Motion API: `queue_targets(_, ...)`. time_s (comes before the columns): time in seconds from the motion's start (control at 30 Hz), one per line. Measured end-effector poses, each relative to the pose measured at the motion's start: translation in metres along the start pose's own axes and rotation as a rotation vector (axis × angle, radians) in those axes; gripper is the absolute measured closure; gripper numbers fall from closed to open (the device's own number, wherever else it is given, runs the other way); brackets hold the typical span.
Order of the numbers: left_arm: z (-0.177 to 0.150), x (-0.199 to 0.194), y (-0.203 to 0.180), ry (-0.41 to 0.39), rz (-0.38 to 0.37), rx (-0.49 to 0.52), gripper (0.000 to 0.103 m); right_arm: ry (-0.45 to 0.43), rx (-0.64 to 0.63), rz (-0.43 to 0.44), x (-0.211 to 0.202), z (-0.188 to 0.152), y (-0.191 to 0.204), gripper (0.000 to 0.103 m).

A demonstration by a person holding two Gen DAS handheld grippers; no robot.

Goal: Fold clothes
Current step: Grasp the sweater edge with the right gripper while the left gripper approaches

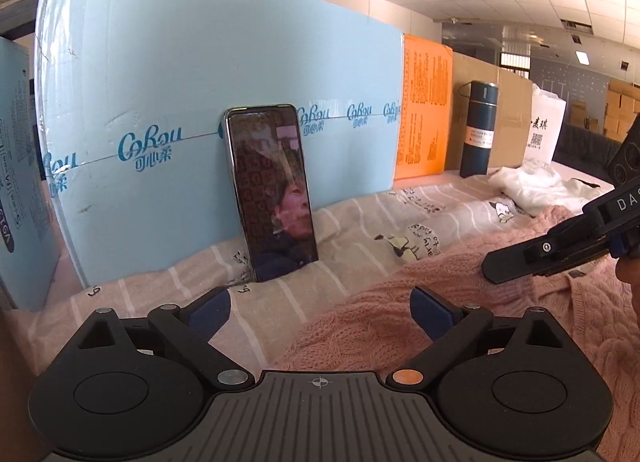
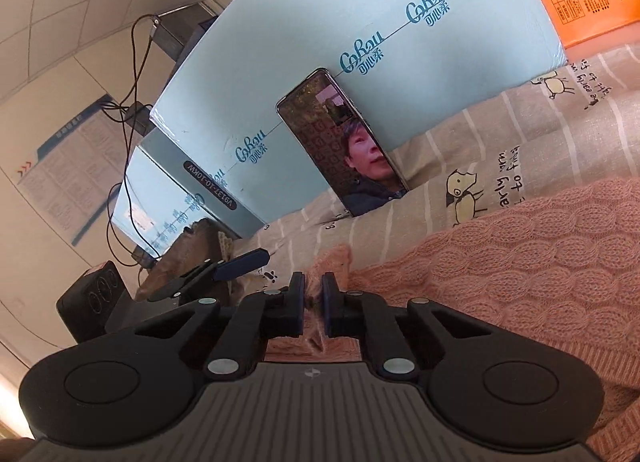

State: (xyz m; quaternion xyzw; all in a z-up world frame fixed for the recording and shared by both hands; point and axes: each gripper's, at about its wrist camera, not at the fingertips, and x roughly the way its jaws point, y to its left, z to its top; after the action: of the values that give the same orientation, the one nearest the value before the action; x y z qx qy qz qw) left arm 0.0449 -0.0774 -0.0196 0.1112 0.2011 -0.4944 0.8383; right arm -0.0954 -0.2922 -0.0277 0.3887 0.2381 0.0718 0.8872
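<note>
Left wrist view: left gripper (image 1: 320, 314) spread apart over striped sheet (image 1: 280, 286); pink sweater (image 1: 460, 302) near right; phone (image 1: 272, 189) far, leaning on blue box (image 1: 200, 81).
Right wrist view: right gripper (image 2: 313, 304) clamped on pink sweater (image 2: 520, 262) edge.

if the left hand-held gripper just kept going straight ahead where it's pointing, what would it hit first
Most likely the phone propped against the light blue box. The open left hand-held gripper aims over the striped sheet toward it, though depth is hard to judge.
</note>
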Motion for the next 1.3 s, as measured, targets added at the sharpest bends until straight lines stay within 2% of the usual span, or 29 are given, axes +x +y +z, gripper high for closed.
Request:
queue_targets(0.07,0.001,0.008,-0.001,0.016,0.017,-0.01,0.005,0.017,0.089,-0.007,0.004,-0.004,-0.01,0.095)
queue_targets(0.17,0.004,0.024,-0.008,0.051,0.001,-0.002,0.005,0.046,0.222,-0.028,0.011,-0.011,-0.027,0.095)
queue_targets(0.23,0.005,0.033,-0.016,0.068,-0.002,0.028,0.005,0.052,0.221,-0.106,0.016,-0.013,-0.032,0.094)
queue_targets(0.3,0.003,0.041,-0.021,0.101,-0.005,0.063,0.005,0.049,0.211,-0.133,0.016,-0.013,-0.034,0.091)
queue_targets(0.33,-0.001,0.046,-0.021,0.121,-0.009,0.067,0.005,0.051,0.206,-0.13,0.016,-0.013,-0.033,0.087)
queue_targets(0.37,-0.005,0.05,-0.019,0.142,-0.013,0.069,0.005,0.057,0.204,-0.116,0.015,-0.012,-0.033,0.072)
queue_targets(0.4,-0.009,0.054,-0.018,0.162,-0.017,0.072,0.005,0.063,0.212,-0.095,0.014,-0.012,-0.034,0.061)
queue_targets(0.5,-0.013,0.06,-0.003,0.201,-0.048,-0.019,0.003,0.079,0.22,-0.05,0.011,-0.011,-0.035,0.046)
queue_targets(0.57,-0.009,0.046,-0.006,0.152,-0.031,-0.023,0.003,0.074,0.202,-0.037,0.006,-0.011,-0.032,0.037)
queue_targets(0.67,-0.001,0.018,-0.012,0.04,-0.075,-0.02,0.003,0.029,0.15,0.0,-0.008,-0.009,-0.022,0.029)
queue_targets(0.73,0.004,0.01,-0.02,0.004,-0.038,0.007,0.003,-0.028,0.123,0.015,-0.021,-0.006,-0.018,0.025)
queue_targets(0.83,0.003,0.006,-0.033,0.002,-0.017,0.065,0.003,-0.147,0.098,-0.049,-0.047,0.0,-0.021,0.023)
queue_targets(0.9,0.002,0.001,-0.037,0.014,-0.064,0.072,0.003,-0.238,0.121,-0.124,-0.071,0.005,-0.037,0.021)
queue_targets(0.97,-0.001,-0.01,-0.041,-0.001,-0.108,0.075,0.003,-0.279,0.189,-0.172,-0.089,0.006,-0.06,0.02)
queue_targets(1.07,-0.006,-0.031,-0.047,-0.032,-0.17,0.088,0.003,-0.274,0.293,-0.222,-0.101,0.006,-0.093,0.02)
queue_targets(1.13,-0.012,-0.046,-0.053,-0.047,-0.182,0.105,0.003,-0.259,0.352,-0.262,-0.098,0.007,-0.109,0.022)
queue_targets(1.23,-0.022,-0.072,-0.06,-0.076,-0.186,0.142,0.003,-0.256,0.346,-0.263,-0.096,0.009,-0.11,0.019)
queue_targets(1.3,-0.03,-0.088,-0.065,-0.087,-0.233,0.168,0.003,-0.264,0.331,-0.267,-0.097,0.008,-0.106,0.018)
